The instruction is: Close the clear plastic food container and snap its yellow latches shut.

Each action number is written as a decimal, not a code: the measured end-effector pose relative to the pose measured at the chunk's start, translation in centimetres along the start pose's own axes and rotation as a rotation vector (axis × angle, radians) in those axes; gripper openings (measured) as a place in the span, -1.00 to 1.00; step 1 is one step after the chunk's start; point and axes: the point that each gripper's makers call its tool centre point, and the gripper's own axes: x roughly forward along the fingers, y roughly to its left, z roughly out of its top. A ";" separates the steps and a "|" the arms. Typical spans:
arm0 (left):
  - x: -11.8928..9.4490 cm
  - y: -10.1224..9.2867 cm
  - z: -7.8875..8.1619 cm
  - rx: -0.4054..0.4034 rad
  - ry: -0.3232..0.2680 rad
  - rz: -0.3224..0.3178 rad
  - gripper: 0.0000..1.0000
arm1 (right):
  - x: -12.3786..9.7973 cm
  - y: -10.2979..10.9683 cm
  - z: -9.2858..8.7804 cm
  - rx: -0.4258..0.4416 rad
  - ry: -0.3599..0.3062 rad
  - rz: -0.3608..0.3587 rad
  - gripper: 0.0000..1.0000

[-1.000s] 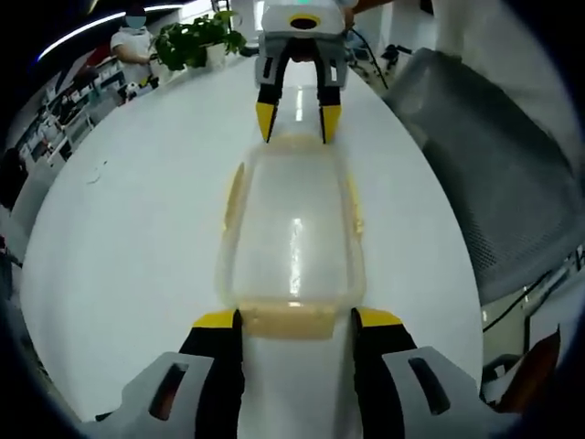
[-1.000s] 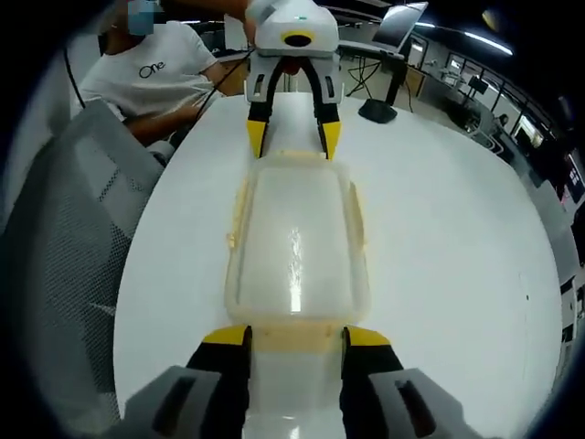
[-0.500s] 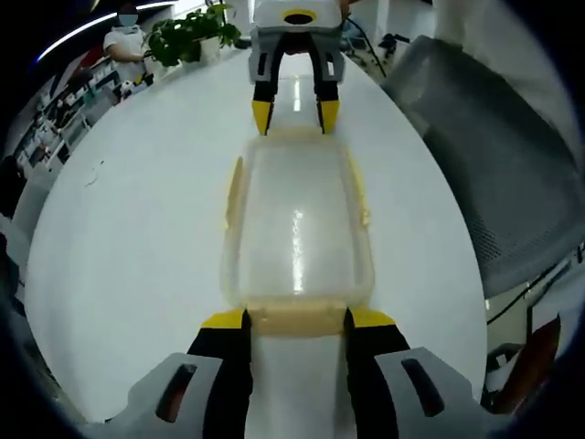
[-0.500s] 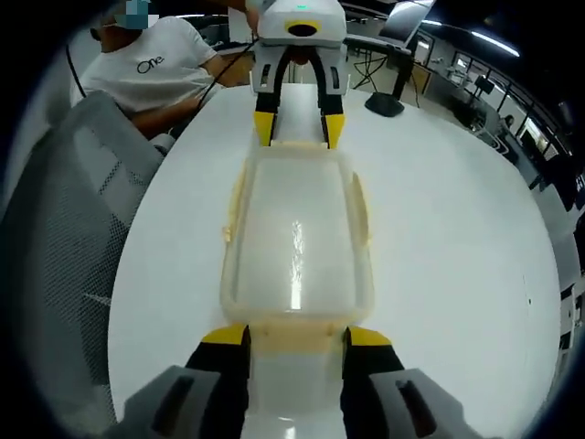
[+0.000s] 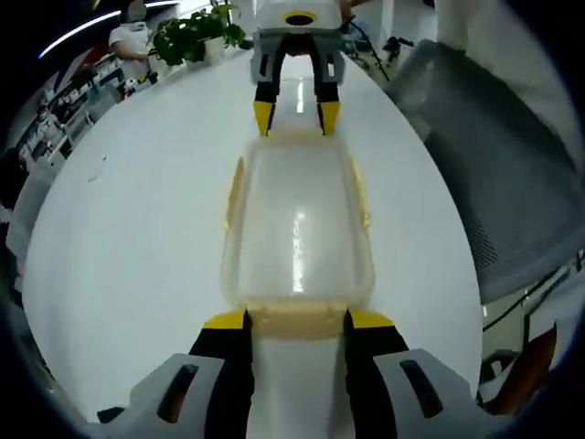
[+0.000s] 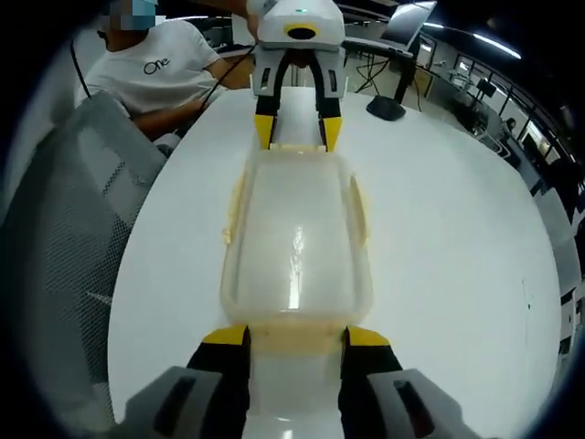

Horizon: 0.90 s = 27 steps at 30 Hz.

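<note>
A clear plastic food container [image 5: 297,229] lies lengthwise on a white table [image 5: 137,238], its lid down on top and a gripper at each short end. In the left gripper view, the left gripper [image 5: 296,319] rises from the bottom with its yellow-tipped jaws spread about as wide as the container's near end; the pale yellow end latch [image 5: 297,322] sits between the tips, which stand just beside or touching it, though a firm grip on it cannot be told. At the far end the right gripper [image 5: 297,117] faces back, its jaws likewise parted and its tips at the container's far edge. A yellow side latch [image 5: 235,190] runs along the left long edge and another [image 5: 360,194] along the right. A grey mesh chair [image 5: 494,165] stands by the table on the right, and a green plant [image 5: 194,37] sits at the table's far end. In the right gripper view the same layout is mirrored: the right gripper [image 6: 296,335] straddles the near end latch [image 6: 297,337] of the container [image 6: 297,238], the left gripper [image 6: 298,131] meets the far end, and a person in a white shirt [image 6: 160,69] sits beyond the table [image 6: 457,238].
</note>
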 end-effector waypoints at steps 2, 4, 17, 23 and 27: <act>-0.8 -0.1 0.1 -0.011 0.002 -0.004 -0.28 | -0.4 -0.1 0.4 -0.015 -0.014 0.001 -0.30; -1.5 -0.2 0.4 -0.007 0.003 0.000 -0.27 | -0.8 -0.1 0.8 -0.017 -0.017 0.004 -0.30; -5.0 -0.5 4.0 -0.027 0.014 0.011 -0.28 | -5.8 0.2 1.8 -0.023 -0.046 0.015 -0.30; -5.5 -0.7 7.0 -0.009 0.023 0.042 -0.28 | -8.6 0.5 0.7 -0.021 -0.069 0.004 -0.30; -5.5 -0.9 9.0 -0.004 0.031 0.045 -0.28 | -10.3 0.8 -0.3 -0.015 -0.077 0.001 -0.30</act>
